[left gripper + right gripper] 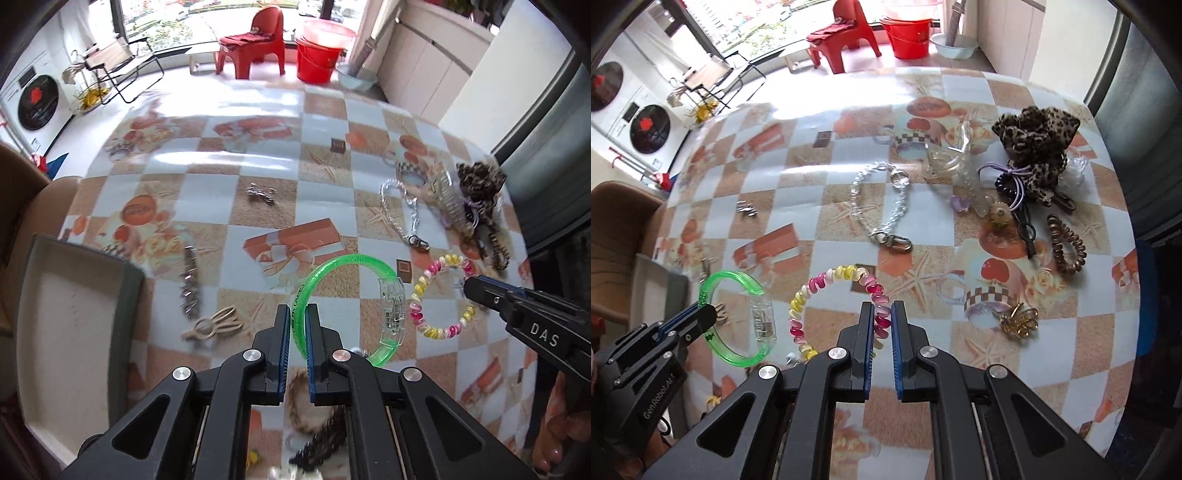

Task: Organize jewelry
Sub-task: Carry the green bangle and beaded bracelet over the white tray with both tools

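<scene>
My left gripper [298, 317] is shut on a green translucent bangle [354, 264] and holds it upright above the table. It also shows in the right wrist view [738, 360], gripped at lower left. My right gripper [882, 314] is shut on a pink, yellow and white spiral coil bracelet [827, 278], also held up; this bracelet shows in the left wrist view [436, 295] at the right. A grey open box [74, 314] sits at the table's left edge. More jewelry lies loose on the checked tablecloth [229, 170].
On the table lie a clear bead chain with clasp [886, 206], a leopard scrunchie [1034, 140], a brown coil tie [1067, 243], a gold brooch [1019, 321], a metal link bracelet [189, 284] and a beige hair clip [214, 325]. Red chair and buckets stand beyond.
</scene>
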Demonstrator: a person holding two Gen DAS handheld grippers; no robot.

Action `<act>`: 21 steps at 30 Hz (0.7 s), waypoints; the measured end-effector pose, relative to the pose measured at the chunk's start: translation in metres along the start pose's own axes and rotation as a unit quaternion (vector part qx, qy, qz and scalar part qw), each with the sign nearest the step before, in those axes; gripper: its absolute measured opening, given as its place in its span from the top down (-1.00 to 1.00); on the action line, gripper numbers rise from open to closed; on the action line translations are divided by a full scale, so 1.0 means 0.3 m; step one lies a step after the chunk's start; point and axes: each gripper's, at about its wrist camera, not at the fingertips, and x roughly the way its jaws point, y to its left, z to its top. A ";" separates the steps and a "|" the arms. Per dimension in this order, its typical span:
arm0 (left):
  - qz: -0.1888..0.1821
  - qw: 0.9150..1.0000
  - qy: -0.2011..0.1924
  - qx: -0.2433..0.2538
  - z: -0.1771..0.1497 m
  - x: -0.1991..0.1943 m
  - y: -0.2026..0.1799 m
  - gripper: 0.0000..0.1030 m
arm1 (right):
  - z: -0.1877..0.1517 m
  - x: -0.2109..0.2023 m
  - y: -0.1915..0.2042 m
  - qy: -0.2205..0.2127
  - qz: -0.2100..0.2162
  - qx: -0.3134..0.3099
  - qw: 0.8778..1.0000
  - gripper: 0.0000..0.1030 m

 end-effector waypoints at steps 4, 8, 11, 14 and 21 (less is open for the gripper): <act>0.007 1.000 -0.013 -0.021 -0.076 -0.097 0.079 0.79 | -0.017 -0.070 0.054 -0.003 0.013 -0.015 1.000 0.82; 0.028 0.998 -0.017 -0.046 -0.098 -0.123 0.166 0.79 | -0.040 -0.129 0.160 -0.008 0.028 -0.040 0.999 0.82; 0.059 0.996 -0.013 -0.065 -0.110 -0.072 0.269 0.79 | -0.051 -0.142 0.294 -0.010 0.046 -0.064 0.997 0.82; 0.083 0.992 -0.021 -0.087 -0.129 -0.113 0.394 0.79 | -0.061 -0.134 0.435 -0.009 0.066 -0.085 0.994 0.82; 0.141 0.979 -0.022 -0.142 -0.172 -0.117 0.688 0.79 | -0.079 -0.037 0.763 0.002 0.099 -0.129 0.987 0.82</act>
